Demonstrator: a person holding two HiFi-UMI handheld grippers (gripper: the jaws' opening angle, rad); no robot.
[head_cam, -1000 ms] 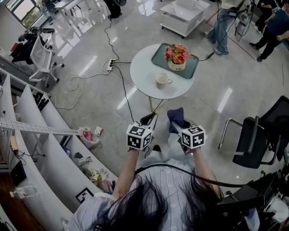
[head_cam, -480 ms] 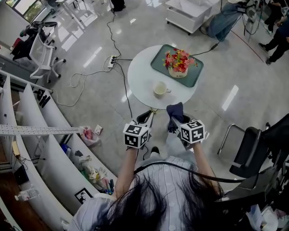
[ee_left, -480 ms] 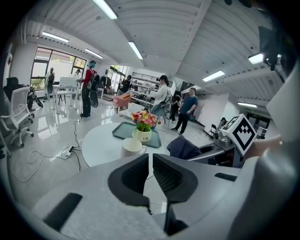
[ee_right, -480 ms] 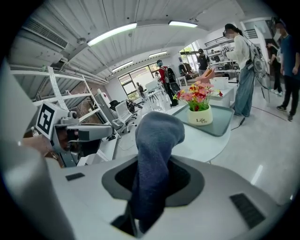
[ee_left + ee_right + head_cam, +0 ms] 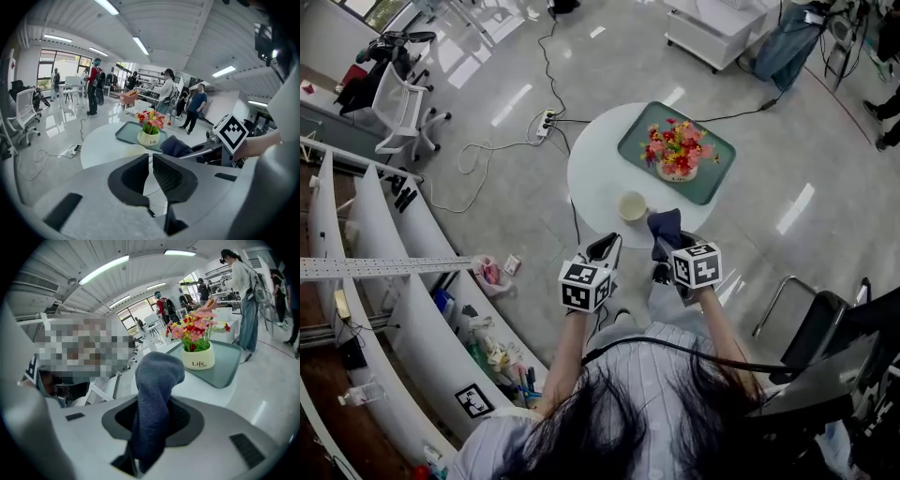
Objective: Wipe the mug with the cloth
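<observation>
A cream mug stands near the front edge of the round white table. In the left gripper view only its rim shows above the jaws. My right gripper is shut on a dark blue cloth, which stands up just right of the mug at the table's edge. The cloth fills the middle of the right gripper view and hides the mug there. My left gripper is shut and holds nothing. It hovers off the table, in front of and slightly left of the mug.
A green tray with a pot of flowers sits at the back right of the table. Cables and a power strip lie on the floor beyond. Curved white shelves run along the left, and a black chair stands at the right.
Both grippers have come closer to the table. The cloth now stands right beside the mug at the table's edge. The grip on the cloth has not changed.
</observation>
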